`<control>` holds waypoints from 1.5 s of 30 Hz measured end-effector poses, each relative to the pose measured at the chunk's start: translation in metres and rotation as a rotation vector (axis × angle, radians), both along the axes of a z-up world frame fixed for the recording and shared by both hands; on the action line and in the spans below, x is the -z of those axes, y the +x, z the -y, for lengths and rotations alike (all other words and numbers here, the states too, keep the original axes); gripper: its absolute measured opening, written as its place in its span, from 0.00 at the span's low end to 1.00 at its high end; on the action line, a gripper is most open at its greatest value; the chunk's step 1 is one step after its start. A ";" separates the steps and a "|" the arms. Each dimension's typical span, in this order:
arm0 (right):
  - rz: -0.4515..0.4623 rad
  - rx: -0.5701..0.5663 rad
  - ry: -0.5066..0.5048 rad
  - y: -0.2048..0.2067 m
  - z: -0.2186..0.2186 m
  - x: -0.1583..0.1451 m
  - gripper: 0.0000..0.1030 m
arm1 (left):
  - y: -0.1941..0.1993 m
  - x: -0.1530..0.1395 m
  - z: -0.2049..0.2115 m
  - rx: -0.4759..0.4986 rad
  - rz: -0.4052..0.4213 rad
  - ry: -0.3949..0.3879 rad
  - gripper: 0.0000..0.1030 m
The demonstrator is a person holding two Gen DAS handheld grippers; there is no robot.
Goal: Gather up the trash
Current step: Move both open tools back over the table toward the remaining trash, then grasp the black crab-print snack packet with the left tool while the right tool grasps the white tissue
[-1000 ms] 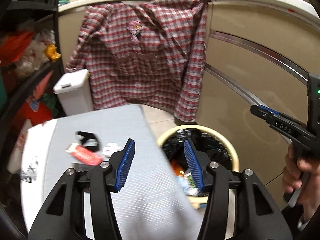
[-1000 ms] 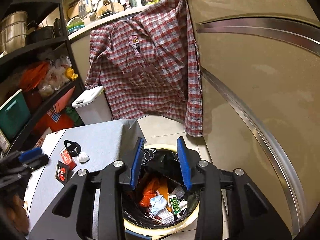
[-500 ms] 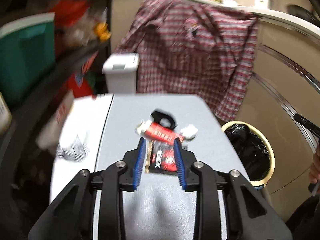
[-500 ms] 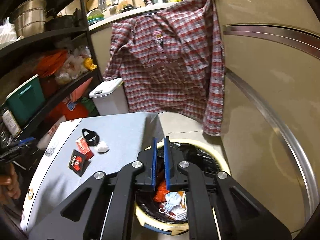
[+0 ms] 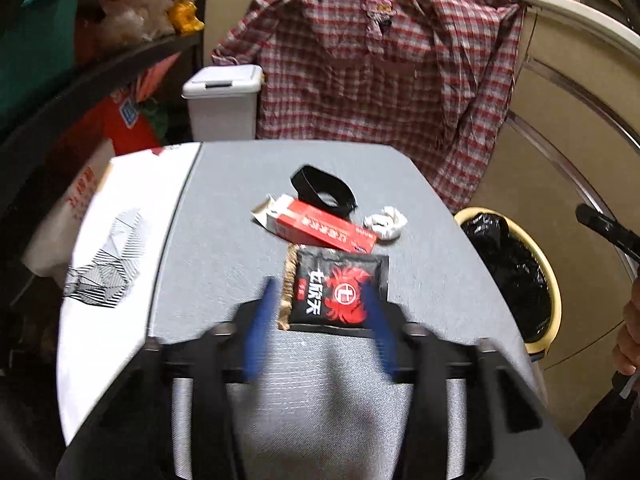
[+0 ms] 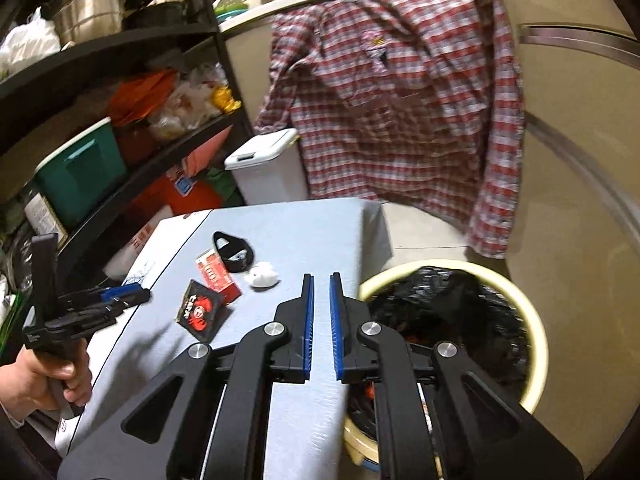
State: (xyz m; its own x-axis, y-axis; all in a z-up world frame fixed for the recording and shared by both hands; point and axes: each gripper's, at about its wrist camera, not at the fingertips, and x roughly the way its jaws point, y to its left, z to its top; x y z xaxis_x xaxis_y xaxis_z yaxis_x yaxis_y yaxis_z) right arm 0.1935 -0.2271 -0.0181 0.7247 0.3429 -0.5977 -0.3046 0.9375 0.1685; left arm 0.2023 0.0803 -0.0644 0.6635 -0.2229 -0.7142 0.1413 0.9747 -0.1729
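A black-and-red snack packet (image 5: 340,290) lies flat at the near edge of a grey tabletop (image 5: 224,240), between the opening, empty jaws of the left gripper (image 5: 320,312). Being thin, it may slip the pads or nudge the red carton (image 5: 320,226) beyond. The right gripper (image 6: 321,320), almost closed and empty, hovers by the lined bin (image 6: 532,320).

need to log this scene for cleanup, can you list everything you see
black packet: 1, black with red print, grey table, between the opening left fingers
red box: 1, red and white, behind the packet
black mask: 1, behind the box
white wad: 1, right of the box
trash bin: 1, cream rim, black liner, beside the table
white bin: 1, floor
plaid shirt: 1, red, hanging
shelf: 1, black, cluttered
left gripper: opening, nothing gripped
right gripper: nearly shut, empty
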 end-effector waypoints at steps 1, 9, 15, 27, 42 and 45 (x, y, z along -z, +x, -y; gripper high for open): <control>-0.001 -0.018 -0.009 0.003 -0.007 0.002 0.09 | 0.001 0.003 0.001 0.003 -0.001 0.001 0.68; -0.027 -0.102 -0.020 0.033 -0.047 0.017 0.40 | 0.022 0.032 0.013 0.000 -0.062 0.015 0.83; -0.080 -0.130 -0.072 0.067 -0.071 0.046 0.45 | 0.035 0.046 0.022 -0.012 -0.112 0.011 0.86; -0.185 -0.176 -0.048 0.120 -0.102 0.086 0.50 | 0.050 0.063 0.035 -0.048 -0.144 0.083 0.88; -0.212 -0.194 -0.123 0.129 -0.113 0.108 0.19 | 0.050 0.062 0.018 -0.117 -0.140 0.103 0.78; -0.192 -0.186 -0.122 0.126 -0.111 0.105 0.15 | 0.048 0.057 0.016 -0.119 -0.127 0.106 0.69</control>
State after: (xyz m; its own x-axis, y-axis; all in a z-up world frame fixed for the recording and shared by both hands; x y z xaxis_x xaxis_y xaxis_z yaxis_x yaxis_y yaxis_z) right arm 0.3197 -0.1166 -0.1228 0.5256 0.3761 -0.7631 -0.4465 0.8854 0.1289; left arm 0.2500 0.0646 -0.1209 0.5842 -0.0676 -0.8088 0.0077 0.9969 -0.0778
